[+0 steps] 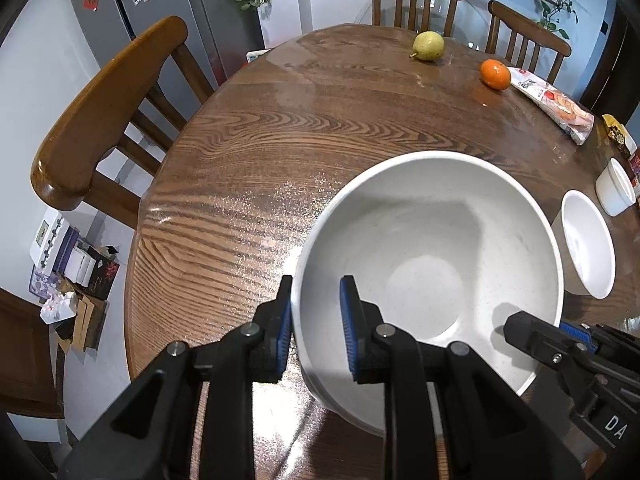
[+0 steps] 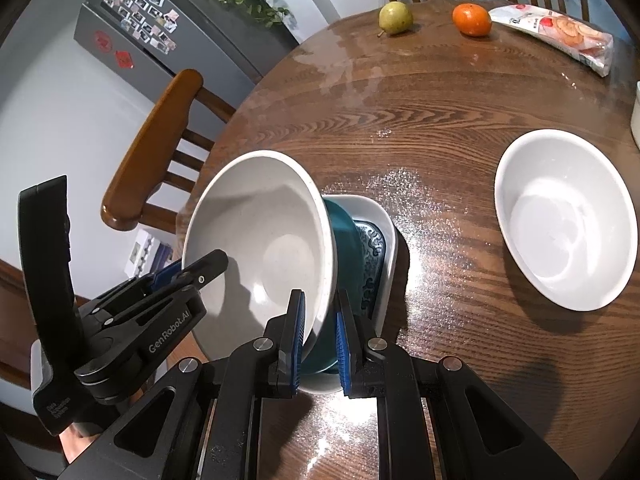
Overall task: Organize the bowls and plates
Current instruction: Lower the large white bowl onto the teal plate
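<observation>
Right wrist: speckled bowl (image 2: 276,248) hides most of patterned plate (image 2: 370,256).

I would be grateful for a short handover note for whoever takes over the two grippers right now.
Left gripper: fingers astride the near-left rim of the large speckled white bowl with teal outside; grip looks loose.
Right gripper: shut on the same bowl's opposite rim.
The bowl sits tilted over the white oval dish with blue pattern on the round wooden table.
Done: nesting nearly complete.
Left: settle and release; then the plain white bowl and the small white ramekin.
</observation>
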A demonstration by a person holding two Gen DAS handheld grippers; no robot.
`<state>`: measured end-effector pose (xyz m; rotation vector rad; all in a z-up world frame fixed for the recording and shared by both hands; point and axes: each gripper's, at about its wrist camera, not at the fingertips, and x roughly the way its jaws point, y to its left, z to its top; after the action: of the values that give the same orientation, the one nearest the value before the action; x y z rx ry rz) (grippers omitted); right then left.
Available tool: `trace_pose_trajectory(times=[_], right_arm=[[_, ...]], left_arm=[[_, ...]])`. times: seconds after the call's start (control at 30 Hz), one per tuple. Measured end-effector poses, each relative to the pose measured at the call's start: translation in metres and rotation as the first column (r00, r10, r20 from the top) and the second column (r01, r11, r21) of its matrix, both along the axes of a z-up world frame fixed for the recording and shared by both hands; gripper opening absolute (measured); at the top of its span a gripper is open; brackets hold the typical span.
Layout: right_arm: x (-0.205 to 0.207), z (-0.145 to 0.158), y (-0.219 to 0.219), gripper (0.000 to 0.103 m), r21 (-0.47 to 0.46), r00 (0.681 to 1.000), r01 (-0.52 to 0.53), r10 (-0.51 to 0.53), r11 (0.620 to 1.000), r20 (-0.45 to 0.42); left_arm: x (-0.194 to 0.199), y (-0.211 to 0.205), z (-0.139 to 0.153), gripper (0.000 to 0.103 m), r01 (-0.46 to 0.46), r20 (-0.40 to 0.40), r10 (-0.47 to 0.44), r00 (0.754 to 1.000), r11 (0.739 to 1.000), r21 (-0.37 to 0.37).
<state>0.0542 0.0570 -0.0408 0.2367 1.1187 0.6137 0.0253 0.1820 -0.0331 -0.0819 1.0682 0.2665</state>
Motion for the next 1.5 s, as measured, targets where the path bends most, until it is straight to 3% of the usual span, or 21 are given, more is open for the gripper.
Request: trace_pose_trajectory(times=[1.5], right_arm=[[0.005,-0.004,0.008,0.015,-0.034,1.0,0.001,-0.002,0.999,-0.018]], left_arm=[[0.007,-0.002,-0.011,0.024,0.023,-0.059,-0.022,0.998,1.0,0.015]])
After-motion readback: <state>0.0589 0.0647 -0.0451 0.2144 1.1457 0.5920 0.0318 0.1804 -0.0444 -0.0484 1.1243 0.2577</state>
